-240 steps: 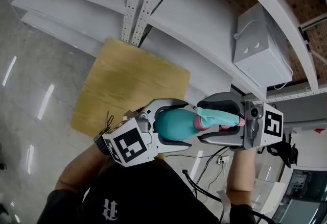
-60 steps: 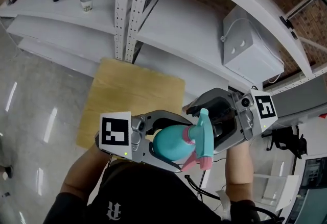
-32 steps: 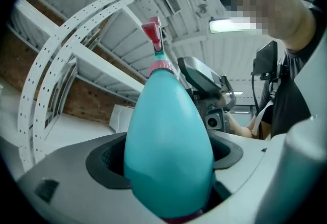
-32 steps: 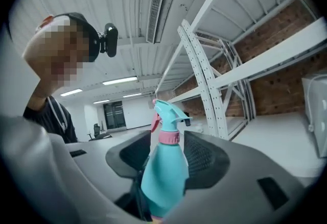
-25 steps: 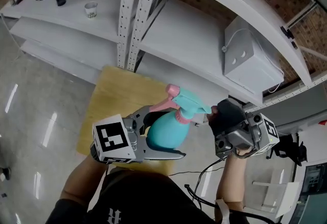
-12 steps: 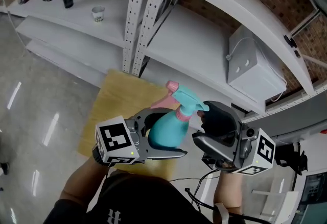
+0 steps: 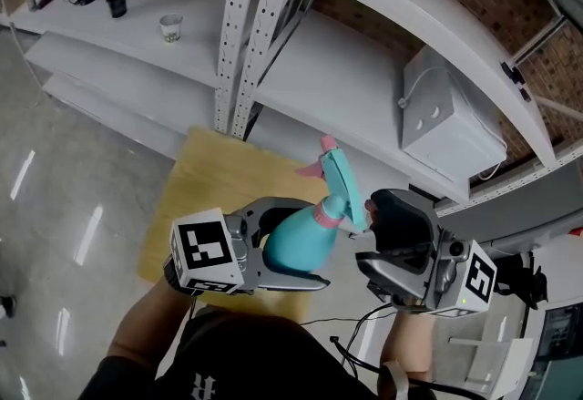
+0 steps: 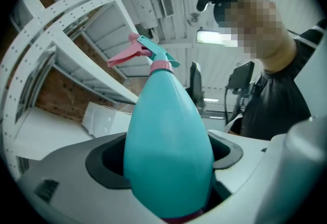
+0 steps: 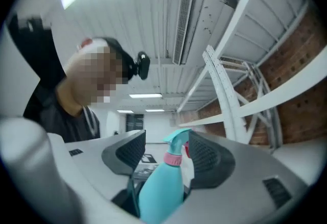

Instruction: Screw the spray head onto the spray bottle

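The left tongs (image 7: 308, 241) pinch the teal spray bottle (image 8: 168, 146) around its wide lower body, one dark pad on each side. They hold it in the air in front of the person and above the near edge of a wooden tabletop (image 7: 209, 189). In the head view the bottle tilts up and to the right, base toward the person and neck away.

The spray head (image 7: 339, 179) sits on the bottle's neck, joined to it by a pink collar (image 7: 325, 214). The head is teal and its pink trigger (image 7: 319, 155) points away from the person, toward the shelving.

The right tongs (image 7: 366, 234) are level with the left ones, just to the right of the bottle's top, and their jaws have just been opening. In the right gripper view the two ribbed dark pads are spread, with the collar and spray head standing between them. The left pad is plainly clear of the bottle. The head lies close against the right pad, though the pad does not seem to press on it.

Behind the tabletop run white metal shelves (image 7: 364, 79) on perforated uprights. A white box (image 7: 451, 107) rests on the right part of a shelf, and a small cup (image 7: 170, 26) stands far off at the upper left. Pale glossy floor (image 7: 55, 170) lies to the left of the tabletop.
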Demonstrator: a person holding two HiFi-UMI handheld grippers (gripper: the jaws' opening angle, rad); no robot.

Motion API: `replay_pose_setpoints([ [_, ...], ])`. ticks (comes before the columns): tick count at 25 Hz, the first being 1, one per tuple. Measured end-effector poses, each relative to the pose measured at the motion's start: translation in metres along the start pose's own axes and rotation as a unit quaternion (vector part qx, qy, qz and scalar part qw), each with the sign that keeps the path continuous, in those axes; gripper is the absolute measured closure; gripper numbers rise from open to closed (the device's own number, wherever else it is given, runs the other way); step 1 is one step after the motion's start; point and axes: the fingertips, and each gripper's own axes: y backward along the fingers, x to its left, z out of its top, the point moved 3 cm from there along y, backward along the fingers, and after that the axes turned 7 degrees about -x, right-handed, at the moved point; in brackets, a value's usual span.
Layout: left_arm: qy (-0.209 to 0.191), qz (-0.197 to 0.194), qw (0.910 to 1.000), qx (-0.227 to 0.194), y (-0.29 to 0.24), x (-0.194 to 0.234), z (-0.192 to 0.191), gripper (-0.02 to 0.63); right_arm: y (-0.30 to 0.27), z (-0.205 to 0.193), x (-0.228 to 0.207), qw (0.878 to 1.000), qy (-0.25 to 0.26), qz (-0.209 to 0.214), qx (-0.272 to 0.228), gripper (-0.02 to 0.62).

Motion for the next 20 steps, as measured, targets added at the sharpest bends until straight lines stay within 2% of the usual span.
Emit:
replay_pose_setpoints([
  [2,0.009,-0.060,0.9981,-0.002,-0.002,-0.019,0.004,0.178,0.018,0.011,-0.011,0.992,-0.085,0.082,-0.050,0.348],
  [4,0.020,-0.118,0.9928,0.005,-0.005,-0.037,0.006,0.178,0.018,0.014,-0.022,0.970,-0.153,0.170,-0.079,0.344],
  [5,0.026,-0.143,0.9893,0.008,-0.007,-0.045,0.006,0.178,0.011,0.012,-0.024,0.959,-0.171,0.211,-0.080,0.331],
  [7,0.040,-0.184,0.9820,0.000,-0.014,-0.058,0.006,0.178,-0.007,0.008,-0.015,0.935,-0.184,0.295,-0.070,0.288],
  [9,0.057,-0.212,0.9755,0.002,-0.018,-0.067,0.002,0.178,-0.019,0.007,0.007,0.909,-0.176,0.373,-0.061,0.282],
  [10,0.064,-0.222,0.9730,0.001,-0.019,-0.071,0.000,0.178,-0.022,0.007,0.016,0.901,-0.166,0.398,-0.056,0.284],
  [11,0.068,-0.229,0.9710,-0.007,-0.020,-0.073,0.000,0.178,-0.024,0.007,0.023,0.897,-0.155,0.411,-0.051,0.284],
  [13,0.071,-0.234,0.9694,-0.020,-0.020,-0.075,0.000,0.178,-0.027,0.005,0.027,0.900,-0.139,0.412,-0.040,0.284],
  [15,0.072,-0.226,0.9710,-0.026,-0.017,-0.074,-0.002,0.178,-0.029,0.001,0.025,0.907,-0.131,0.398,-0.028,0.285],
  [17,0.073,-0.213,0.9740,-0.029,-0.013,-0.070,-0.004,0.178,-0.030,-0.004,0.020,0.919,-0.127,0.372,-0.017,0.297],
  [20,0.073,-0.184,0.9796,-0.031,-0.007,-0.058,-0.005,0.178,-0.031,-0.008,0.006,0.942,-0.119,0.315,-0.007,0.346],
])
